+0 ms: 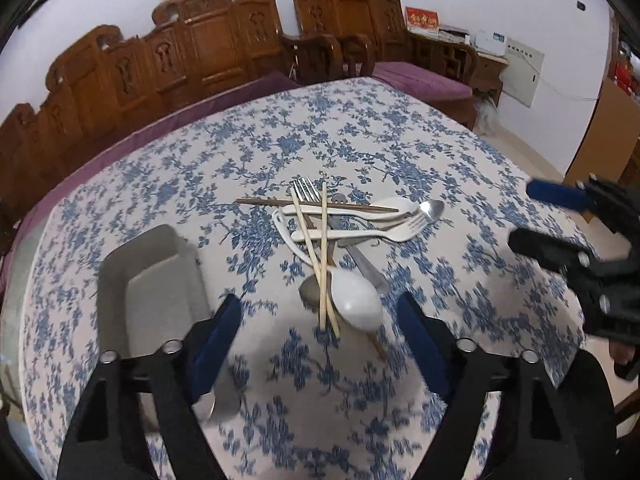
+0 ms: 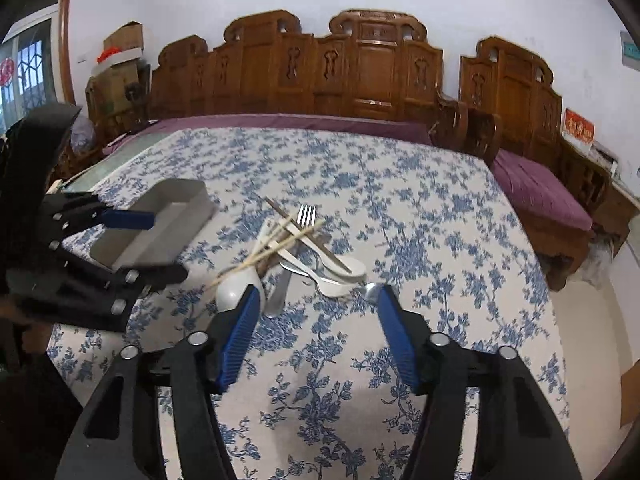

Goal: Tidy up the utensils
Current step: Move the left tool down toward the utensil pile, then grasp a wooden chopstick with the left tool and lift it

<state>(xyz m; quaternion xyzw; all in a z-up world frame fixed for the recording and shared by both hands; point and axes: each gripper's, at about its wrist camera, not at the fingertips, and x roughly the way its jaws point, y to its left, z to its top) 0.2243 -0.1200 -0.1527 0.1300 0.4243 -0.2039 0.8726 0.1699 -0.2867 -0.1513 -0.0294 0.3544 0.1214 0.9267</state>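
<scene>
Well, both my grippers hover spread wide and empty before the jumbled pile of utensils [image 1: 340, 236].
White plastic fork [image 1: 360, 234], steel fork [image 1: 306, 192], pale wooden chopsticks [image 1: 323, 256] and big white ladle spoon [image 1: 354, 298] criss-cross mid-table on the blue-flowered tablecloth [image 1: 400, 152] (grey rectangular tray [image 1: 156, 284] beside them); left gripper [image 1: 320, 320], right gripper [image 2: 316, 308].

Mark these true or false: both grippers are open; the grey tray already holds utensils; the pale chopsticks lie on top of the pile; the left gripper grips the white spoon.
1. Both the left gripper and the right gripper are open. True.
2. The grey tray holds utensils. False: none show in it.
3. The pale chopsticks lie on top of the pile. True.
4. The left gripper grips the white spoon. False: it holds nothing.
</scene>
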